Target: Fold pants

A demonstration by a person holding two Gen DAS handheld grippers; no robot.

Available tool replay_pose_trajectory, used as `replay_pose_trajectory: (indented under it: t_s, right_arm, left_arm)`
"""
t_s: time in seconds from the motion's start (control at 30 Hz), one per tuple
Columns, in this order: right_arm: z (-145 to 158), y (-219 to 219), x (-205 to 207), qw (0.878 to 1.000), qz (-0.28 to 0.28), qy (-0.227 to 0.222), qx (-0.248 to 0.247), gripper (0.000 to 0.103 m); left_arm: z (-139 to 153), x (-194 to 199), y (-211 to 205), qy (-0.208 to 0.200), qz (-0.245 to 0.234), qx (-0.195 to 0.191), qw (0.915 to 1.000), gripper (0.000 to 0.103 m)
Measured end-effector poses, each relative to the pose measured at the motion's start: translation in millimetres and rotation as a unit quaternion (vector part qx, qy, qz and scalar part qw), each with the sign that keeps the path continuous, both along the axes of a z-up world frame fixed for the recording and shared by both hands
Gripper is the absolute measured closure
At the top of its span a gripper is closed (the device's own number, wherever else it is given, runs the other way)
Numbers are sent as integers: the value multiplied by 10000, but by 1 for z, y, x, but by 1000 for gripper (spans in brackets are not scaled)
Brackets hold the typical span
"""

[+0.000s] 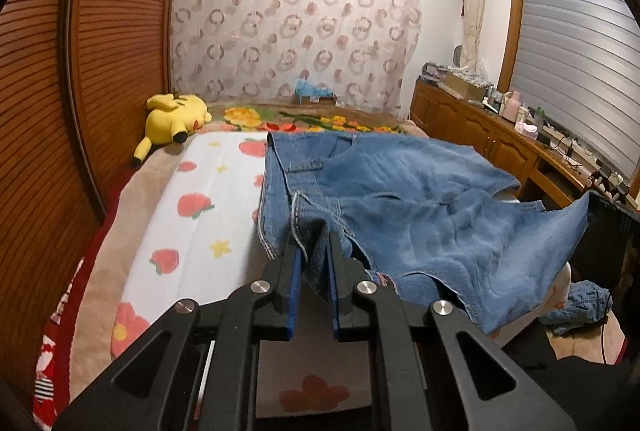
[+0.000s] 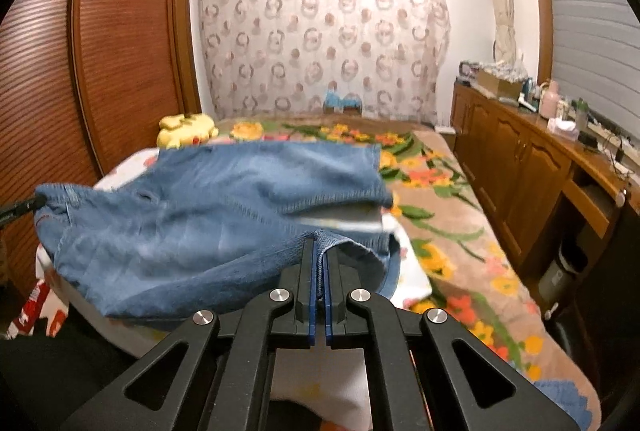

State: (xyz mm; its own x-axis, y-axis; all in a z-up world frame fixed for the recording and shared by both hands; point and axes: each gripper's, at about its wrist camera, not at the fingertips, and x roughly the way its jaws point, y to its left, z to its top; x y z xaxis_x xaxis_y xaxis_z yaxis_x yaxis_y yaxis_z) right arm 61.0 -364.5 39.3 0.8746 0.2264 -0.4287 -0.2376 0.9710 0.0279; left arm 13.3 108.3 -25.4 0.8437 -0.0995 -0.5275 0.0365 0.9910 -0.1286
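Blue denim pants (image 1: 400, 199) lie across the bed, their near edge lifted off the white strawberry sheet (image 1: 192, 215). My left gripper (image 1: 313, 231) is shut on a thick bunch of denim at the pants' near left edge. The same pants (image 2: 208, 215) fill the left half of the right wrist view. There my right gripper (image 2: 319, 245) is shut on a thin hem of the denim at their near right edge. The cloth sags between the two grips. At the far left of the right wrist view the tip of the left gripper (image 2: 24, 209) holds the other corner.
A yellow plush toy (image 1: 176, 119) lies by the wooden louvred wardrobe (image 1: 52, 111). A floral blanket (image 2: 460, 215) covers the bed's right side. Wooden cabinets (image 2: 520, 167) with clutter run along the right wall. More denim (image 1: 580, 307) lies on the floor at right.
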Motion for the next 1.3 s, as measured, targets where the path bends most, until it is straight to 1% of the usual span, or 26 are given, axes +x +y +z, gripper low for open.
replay_pose_trajectory:
  t_s: [0.07,0.2,0.33,0.43,0.7,0.8,0.87,1.0,1.13,1.3]
  right_arm:
    - [4,-1,3,9999,-23,-148,13,101]
    - [3,2,8,9994,-46,-331,34,101]
    - [-9,6,9,9994,-16,-351,63,101]
    - [-15,9,14,9994,15,-331,-23,101]
    - [-8,11,37,9989,-112,-436,-125,101]
    - [-13,14,48,9991,-161,-363,-134,101]
    - [-23,17,57,9994,-173,-241,-163,101]
    - [-29,22,76,9996,-196,-80,-178,101]
    - [-30,25,94,9995,-250,44,-182,101]
    - [-16,21,107,9995,-270,93,-139,101]
  left_arm:
    - [4,4,1,-69,10,-16,10000,90]
    - [10,15,2,-162,43,-5,9999,90]
    - [13,22,0,-223,47,-13,9997,90]
    - [14,29,-1,-247,29,15,9997,91]
    - [23,57,-6,-305,16,107,9995,91]
    - [17,69,-8,-224,-12,140,9996,91]
    - [12,77,-9,-153,-26,175,9997,91]
    - [4,92,-7,-35,-2,192,9998,91]
    - [0,105,-5,39,17,187,9998,91]
    - [2,120,-6,82,12,174,9998,91]
